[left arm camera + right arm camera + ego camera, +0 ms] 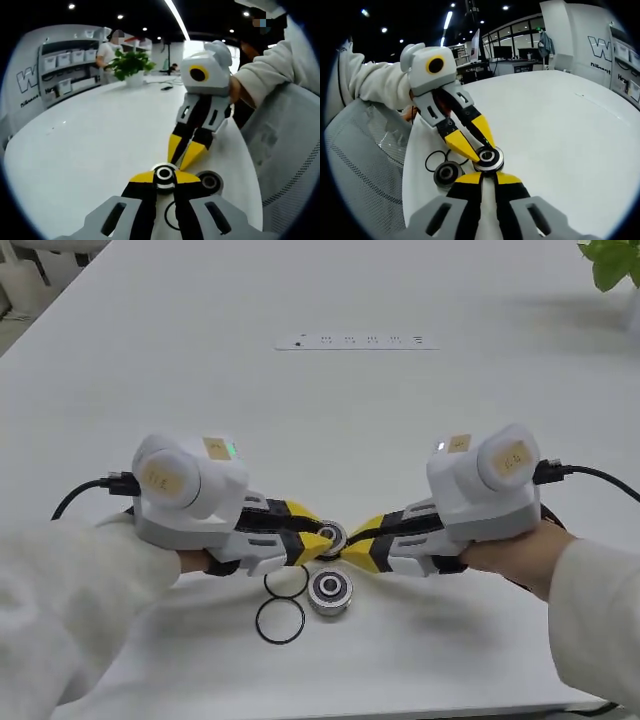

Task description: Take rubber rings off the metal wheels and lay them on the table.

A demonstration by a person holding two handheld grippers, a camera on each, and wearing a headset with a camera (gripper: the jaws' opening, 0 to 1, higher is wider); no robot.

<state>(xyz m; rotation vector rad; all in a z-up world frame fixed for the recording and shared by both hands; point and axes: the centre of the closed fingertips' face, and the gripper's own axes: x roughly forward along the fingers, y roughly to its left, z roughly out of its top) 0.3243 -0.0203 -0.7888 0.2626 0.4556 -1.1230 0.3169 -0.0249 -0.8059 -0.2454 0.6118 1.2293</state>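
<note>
A small metal wheel (332,536) with a black rubber ring on its rim hangs just above the white table (330,420). My left gripper (322,541) is shut on the wheel (164,174) from the left. My right gripper (350,543) meets it from the right, its jaws shut together on the ring at the wheel's (490,158) near edge. A second wheel (330,589) lies on the table below the tips. Two loose rubber rings (286,581) (280,620) lie to its left.
A white power strip (356,341) lies far back on the table. A green plant (610,260) stands at the far right corner. The table's front edge (400,712) runs close behind the second wheel and the rings.
</note>
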